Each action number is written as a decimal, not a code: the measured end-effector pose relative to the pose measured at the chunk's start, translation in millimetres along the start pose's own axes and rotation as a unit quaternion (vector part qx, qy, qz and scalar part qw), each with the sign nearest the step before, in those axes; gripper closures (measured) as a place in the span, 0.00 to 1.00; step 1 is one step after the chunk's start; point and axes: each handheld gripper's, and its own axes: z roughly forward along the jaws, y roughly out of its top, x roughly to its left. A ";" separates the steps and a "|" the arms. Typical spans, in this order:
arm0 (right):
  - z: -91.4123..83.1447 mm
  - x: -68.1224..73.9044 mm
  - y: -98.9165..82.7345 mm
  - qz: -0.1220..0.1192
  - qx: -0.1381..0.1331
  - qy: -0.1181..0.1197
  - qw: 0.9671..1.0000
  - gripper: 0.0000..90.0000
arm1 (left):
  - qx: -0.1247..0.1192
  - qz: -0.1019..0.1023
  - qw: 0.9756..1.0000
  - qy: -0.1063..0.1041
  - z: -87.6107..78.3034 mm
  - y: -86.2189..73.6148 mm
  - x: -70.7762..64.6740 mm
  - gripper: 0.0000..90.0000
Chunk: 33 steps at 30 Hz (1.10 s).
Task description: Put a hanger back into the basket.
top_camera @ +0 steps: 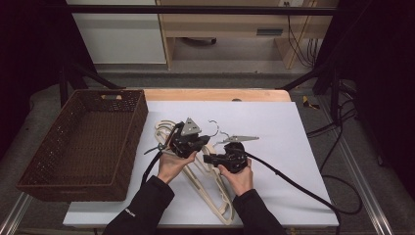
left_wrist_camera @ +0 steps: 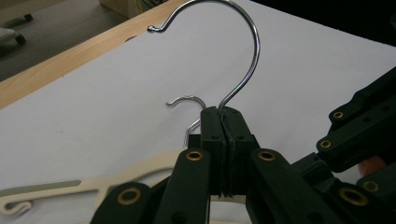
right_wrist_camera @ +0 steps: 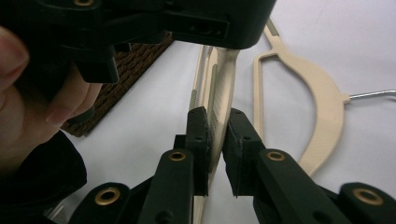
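The left gripper (left_wrist_camera: 223, 140) pinches the chrome hook (left_wrist_camera: 243, 70) of a cream plastic hanger (right_wrist_camera: 219, 93), lifted near the white table's (top_camera: 293, 147) centre. The right gripper (right_wrist_camera: 215, 140) clamps that hanger's arm. More cream hangers (top_camera: 215, 193) lie beneath, toward six o'clock. A brown wicker basket (top_camera: 49, 161) sits at nine o'clock. No readable lettering shows.
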 end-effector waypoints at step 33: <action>-71.1 30.6 4.5 -0.143 0.035 0.136 0.980 0.96 | -0.011 0.052 0.995 -0.081 -108.2 -38.2 -23.4 0.38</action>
